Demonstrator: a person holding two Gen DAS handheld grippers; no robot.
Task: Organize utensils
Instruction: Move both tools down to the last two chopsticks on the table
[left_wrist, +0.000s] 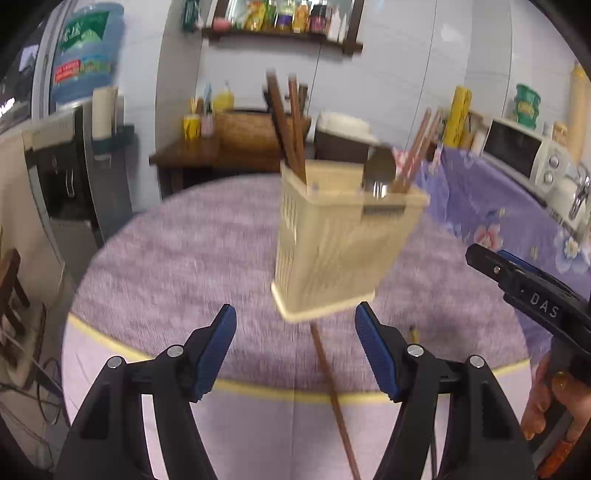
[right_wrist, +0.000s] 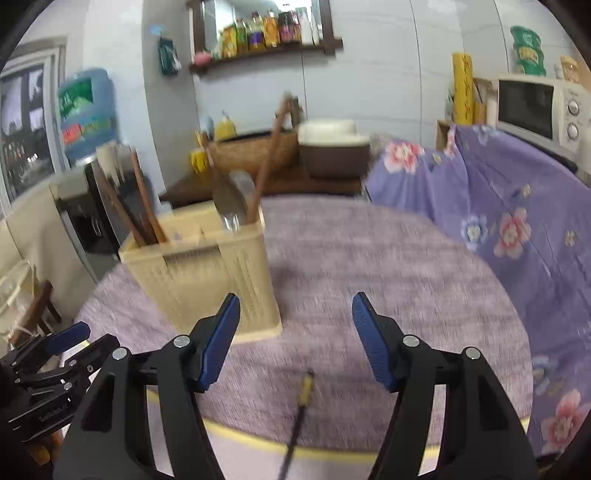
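Two loose chopsticks lie on the purple mat in front of the cream holder (left_wrist: 332, 240): a brown chopstick (left_wrist: 334, 402) below the left gripper (left_wrist: 295, 347), a dark one with a yellow tip (right_wrist: 301, 402) under the right gripper (right_wrist: 295, 336). Both grippers stand wide and empty, probably ready to grasp. Other chopsticks and a spoon (right_wrist: 231, 203) stand upright inside it.

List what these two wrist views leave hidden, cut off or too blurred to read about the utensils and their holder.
- Utensil holder: motion blur in both views smears its slotted walls; its contents below the rim are hidden by those walls.
- Brown chopstick on the mat: its near end runs off the left view's bottom edge.
- Dark utensil with a yellowish tip: cut off at the right view's bottom edge, its kind unclear.
- Spoon: blurred, handle hidden inside the holder.
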